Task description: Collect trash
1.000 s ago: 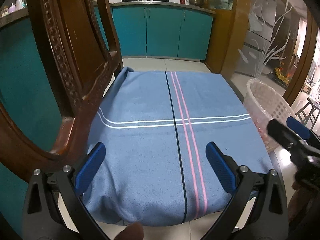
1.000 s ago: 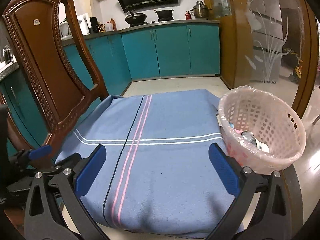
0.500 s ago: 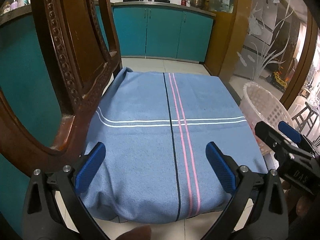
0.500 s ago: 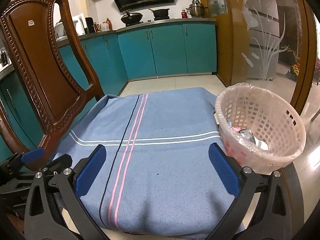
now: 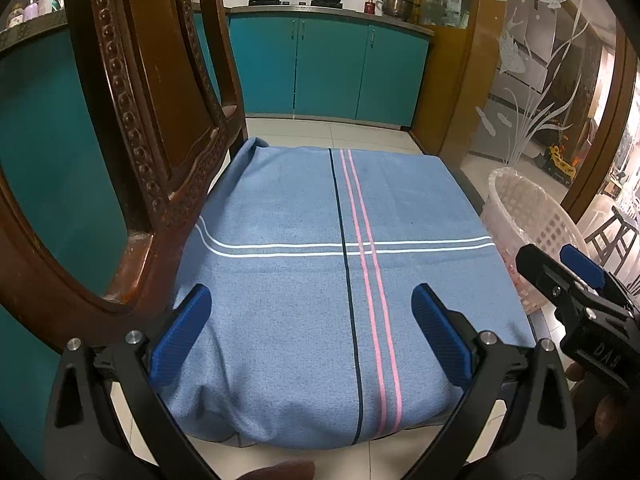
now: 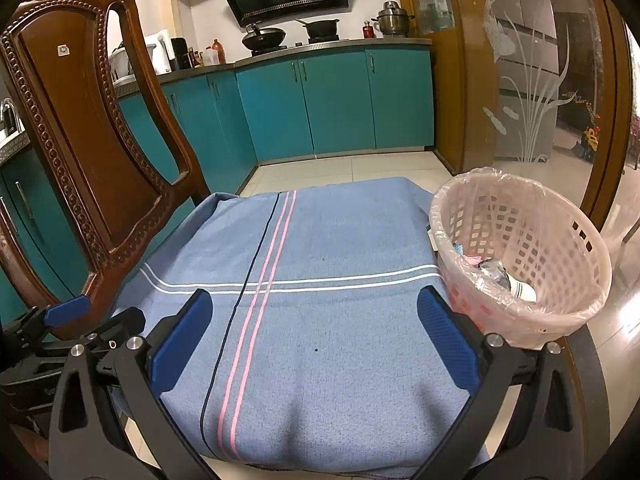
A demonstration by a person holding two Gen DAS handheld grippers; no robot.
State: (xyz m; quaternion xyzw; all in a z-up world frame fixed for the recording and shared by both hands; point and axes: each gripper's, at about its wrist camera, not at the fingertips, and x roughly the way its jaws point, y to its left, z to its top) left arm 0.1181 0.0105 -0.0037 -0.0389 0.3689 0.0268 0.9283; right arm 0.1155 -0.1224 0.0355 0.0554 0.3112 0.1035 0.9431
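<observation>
Both tongs, left [image 5: 311, 332] and right [image 6: 312, 336], spread, empty, slightly drawn back since a second ago. Blue cloth [image 6: 320, 320] on table bare; trash [image 6: 494, 270] inside pink basket [image 6: 568, 320], 2 o'clock. Collection looks finished.

The only readable marking is a faint embossed text, which seems to be "DAS", on the black body of the right claw [image 5: 576, 276] at the right edge of the left wrist view; nothing else carries legible letters.

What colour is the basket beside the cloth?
Pale pink basket with a clear liner; clearest in the right wrist view.
</observation>
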